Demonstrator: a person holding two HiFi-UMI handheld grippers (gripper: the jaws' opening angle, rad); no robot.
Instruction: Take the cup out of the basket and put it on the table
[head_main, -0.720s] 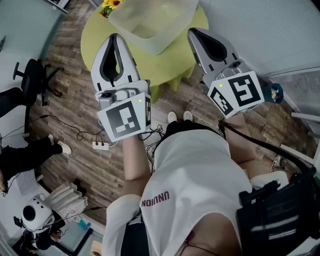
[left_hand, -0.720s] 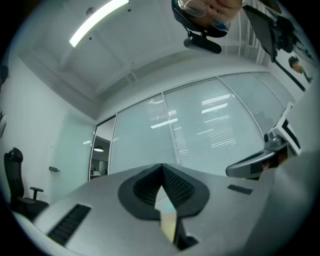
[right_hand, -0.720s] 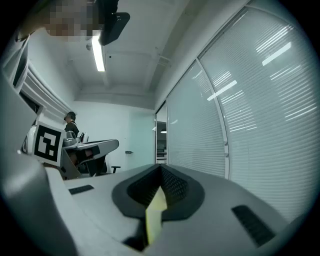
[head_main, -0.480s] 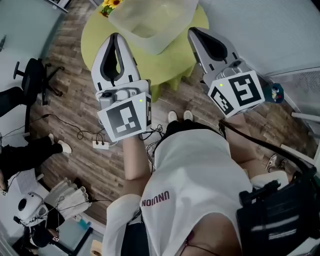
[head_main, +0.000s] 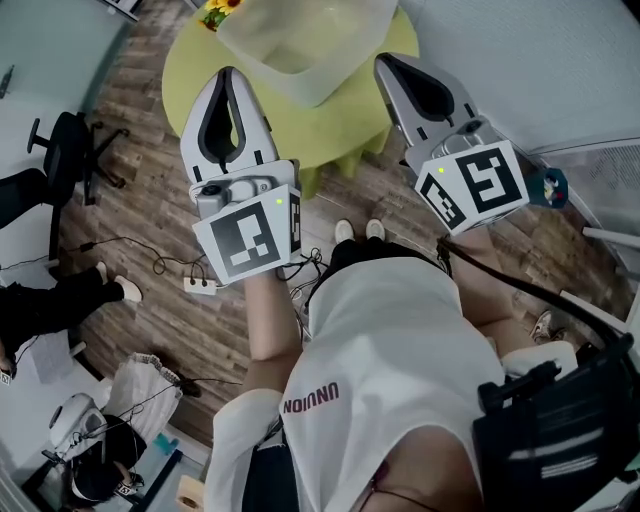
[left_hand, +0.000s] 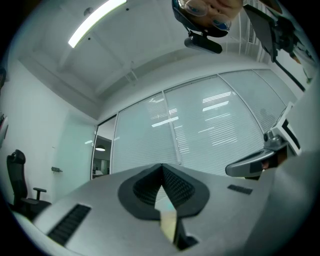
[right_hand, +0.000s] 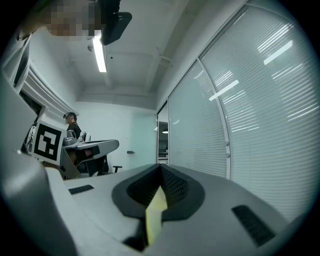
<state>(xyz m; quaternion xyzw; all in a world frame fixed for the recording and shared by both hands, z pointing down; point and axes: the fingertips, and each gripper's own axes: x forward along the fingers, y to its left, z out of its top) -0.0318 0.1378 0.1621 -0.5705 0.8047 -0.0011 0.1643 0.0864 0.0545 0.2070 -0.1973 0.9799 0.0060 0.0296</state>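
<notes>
A translucent basket (head_main: 300, 40) stands on a round yellow-green table (head_main: 340, 125) at the top of the head view. No cup shows in any view; the basket's inside is hazy. My left gripper (head_main: 228, 72) is held above the table's near-left edge, jaws shut and empty. My right gripper (head_main: 382, 60) is raised by the basket's right side, also shut with nothing in it. The left gripper view has the closed tips (left_hand: 162, 166) against a glass wall and ceiling. In the right gripper view the closed tips (right_hand: 161, 167) point at a room with blinds.
Yellow flowers (head_main: 222, 10) sit at the table's far left. An office chair (head_main: 65, 150), a power strip with cables (head_main: 200, 290) and another person's legs (head_main: 60, 300) are on the wooden floor at left. A black bag (head_main: 560, 430) hangs at my right.
Both grippers stay almost still. At the lower left of the floor a white object and the things round it have shifted downward and left.
</notes>
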